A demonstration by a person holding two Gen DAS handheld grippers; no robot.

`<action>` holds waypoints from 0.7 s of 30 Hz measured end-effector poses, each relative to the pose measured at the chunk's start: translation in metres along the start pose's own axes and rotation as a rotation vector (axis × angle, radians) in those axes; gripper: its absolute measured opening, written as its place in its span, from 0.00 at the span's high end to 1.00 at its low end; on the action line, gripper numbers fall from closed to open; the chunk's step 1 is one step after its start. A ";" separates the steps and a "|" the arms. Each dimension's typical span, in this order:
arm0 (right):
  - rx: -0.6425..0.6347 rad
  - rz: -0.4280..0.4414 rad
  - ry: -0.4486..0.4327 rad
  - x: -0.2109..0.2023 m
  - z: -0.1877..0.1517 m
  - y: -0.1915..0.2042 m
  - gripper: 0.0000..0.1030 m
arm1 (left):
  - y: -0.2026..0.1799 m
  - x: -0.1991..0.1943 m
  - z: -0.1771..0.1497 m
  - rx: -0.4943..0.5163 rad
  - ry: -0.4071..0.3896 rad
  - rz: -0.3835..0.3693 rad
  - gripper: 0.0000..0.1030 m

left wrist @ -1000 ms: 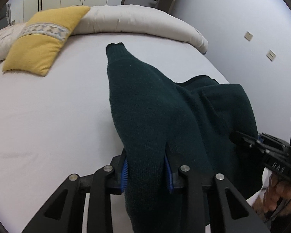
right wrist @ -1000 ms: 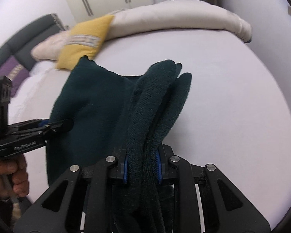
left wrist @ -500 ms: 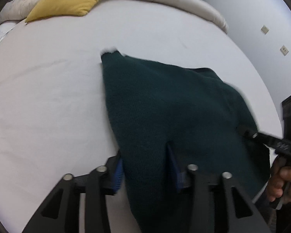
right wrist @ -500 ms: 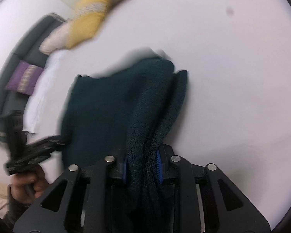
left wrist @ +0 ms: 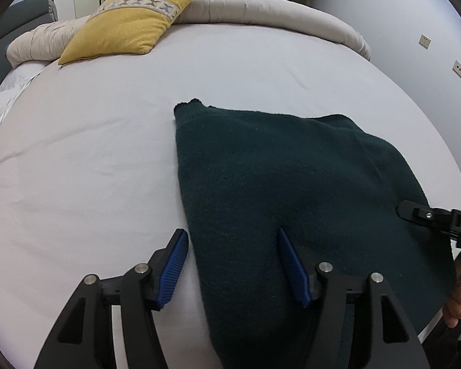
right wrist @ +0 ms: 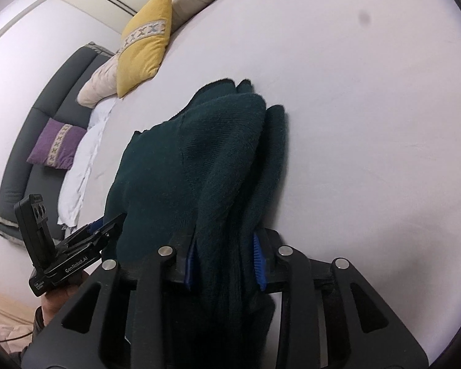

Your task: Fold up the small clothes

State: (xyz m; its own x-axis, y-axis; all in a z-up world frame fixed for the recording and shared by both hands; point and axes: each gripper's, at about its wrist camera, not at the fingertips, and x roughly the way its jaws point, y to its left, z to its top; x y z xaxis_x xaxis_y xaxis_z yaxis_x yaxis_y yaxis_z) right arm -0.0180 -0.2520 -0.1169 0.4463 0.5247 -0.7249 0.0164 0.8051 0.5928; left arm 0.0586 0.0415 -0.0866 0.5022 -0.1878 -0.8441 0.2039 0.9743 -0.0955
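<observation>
A dark green knit sweater [left wrist: 292, 184] lies on the white bed sheet [left wrist: 92, 153], spread flat toward the near right edge. My left gripper [left wrist: 233, 255] is open, its blue pads apart with the sweater's near edge lying loose between them. My right gripper [right wrist: 226, 258] is shut on a bunched fold of the sweater [right wrist: 224, 153], which drapes forward over the sheet. The right gripper also shows at the right edge of the left wrist view [left wrist: 415, 210], at the sweater's right side. The left gripper shows at the lower left of the right wrist view [right wrist: 104, 230].
A yellow cushion [left wrist: 129, 24] and a rolled beige duvet [left wrist: 261, 9] lie at the far side of the bed. A grey headboard [right wrist: 46, 123] with a purple cushion [right wrist: 57, 143] stands at the left. A wall with sockets [left wrist: 424, 41] is at the right.
The sweater was lowered from hanging in the air onto the sheet and now lies flat. My left gripper has opened and let go of it. The right gripper stays shut on it.
</observation>
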 end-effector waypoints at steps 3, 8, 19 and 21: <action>-0.014 -0.105 -0.041 -0.027 0.001 0.006 0.69 | 0.000 -0.003 -0.004 0.001 -0.006 0.011 0.35; -0.130 -0.166 -0.149 -0.076 0.006 0.042 0.69 | -0.002 -0.001 -0.004 0.006 -0.015 0.025 0.33; -0.079 -0.027 -0.045 -0.004 0.016 0.024 0.88 | -0.002 0.003 -0.002 0.006 -0.019 0.018 0.25; -0.027 -0.020 -0.060 -0.012 0.016 0.012 0.90 | -0.002 0.003 -0.002 0.006 -0.020 0.019 0.24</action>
State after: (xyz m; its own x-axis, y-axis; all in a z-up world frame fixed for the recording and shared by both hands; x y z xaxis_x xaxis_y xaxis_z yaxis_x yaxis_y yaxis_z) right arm -0.0090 -0.2534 -0.0955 0.4987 0.4913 -0.7141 0.0023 0.8231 0.5679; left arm 0.0583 0.0396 -0.0902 0.5226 -0.1713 -0.8352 0.1991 0.9770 -0.0758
